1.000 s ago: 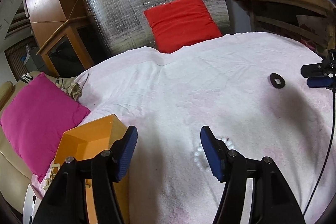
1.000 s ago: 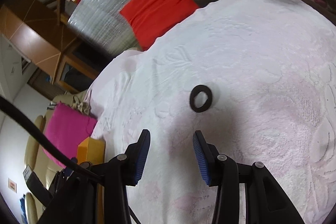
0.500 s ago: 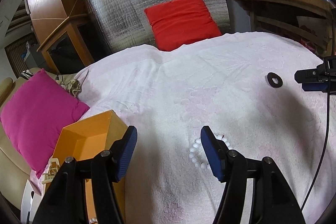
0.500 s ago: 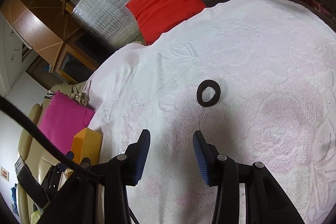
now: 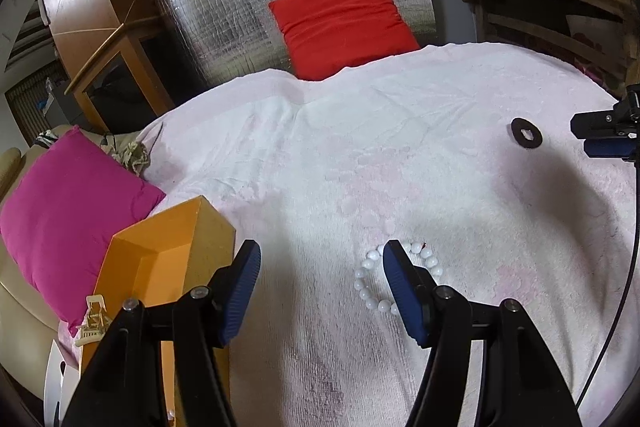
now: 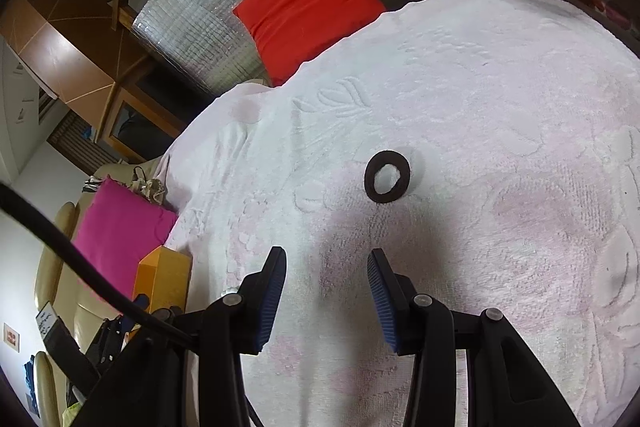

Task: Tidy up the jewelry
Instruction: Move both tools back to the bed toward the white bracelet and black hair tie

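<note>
Two pieces wait on the pink towel-covered surface (image 5: pixel 400 155). My right tongs (image 6: pixel 326 291), spread and empty, should straddle the dark flat ring (image 6: pixel 387 176) centre-frame; left tongs (image 5: pixel 320 271) gape beside the white bead bracelet (image 5: pixel 396 273).

Bright, sharp, edge-warped; soft shadows

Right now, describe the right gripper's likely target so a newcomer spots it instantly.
On the pale pink towel covering the table, look just ahead of the open right gripper. The flat black ring lies there alone, unlike the white bead bracelet near the left gripper.
</note>
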